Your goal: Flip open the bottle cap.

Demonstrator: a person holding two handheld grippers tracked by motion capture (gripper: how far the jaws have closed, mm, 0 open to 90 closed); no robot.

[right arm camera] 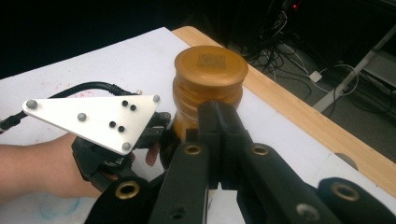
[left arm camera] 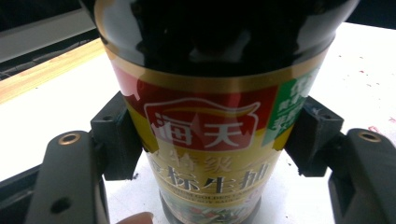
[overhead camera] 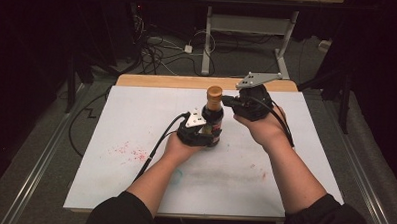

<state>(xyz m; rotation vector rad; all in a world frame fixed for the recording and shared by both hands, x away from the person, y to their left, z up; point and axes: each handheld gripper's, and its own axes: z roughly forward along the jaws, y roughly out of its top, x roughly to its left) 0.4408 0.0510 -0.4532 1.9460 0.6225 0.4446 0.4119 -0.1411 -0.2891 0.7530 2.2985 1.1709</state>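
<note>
**Bottle held fast, cap not yet gripped**

In the left gripper view, the two black pads [left arm camera: 116, 140] press against either side of the bottle [left arm camera: 215, 116], low on its red and gold label, so the left gripper [overhead camera: 198, 129] is clamped on the bottle's body. A fingertip of the person's hand peeks in at the bottom edge of that view. In the high view this gripper sits just left of centre, with the bottle standing upright on the white board [overhead camera: 136, 120] and its dark shoulders rising above the grey plate on the gripper.

In the right gripper view, the right gripper [right arm camera: 219, 119] has its jaws pressed together with nothing between them; their tips sit at the near side of the amber cap [right arm camera: 210, 70], just under its rim, and I cannot tell whether they touch it. In the high view the right gripper [overhead camera: 232, 100] lies right of the cap [overhead camera: 214, 92], at the height of the neck.

Judging from this, the work is opening the bottle. Bracing it looks done. Still to come: the right jaws must spread, close around the cap and twist it off. The cap sits fully on the neck, so the work looks barely begun.

Faint red specks mark the board at the lower left of the high view.
</note>
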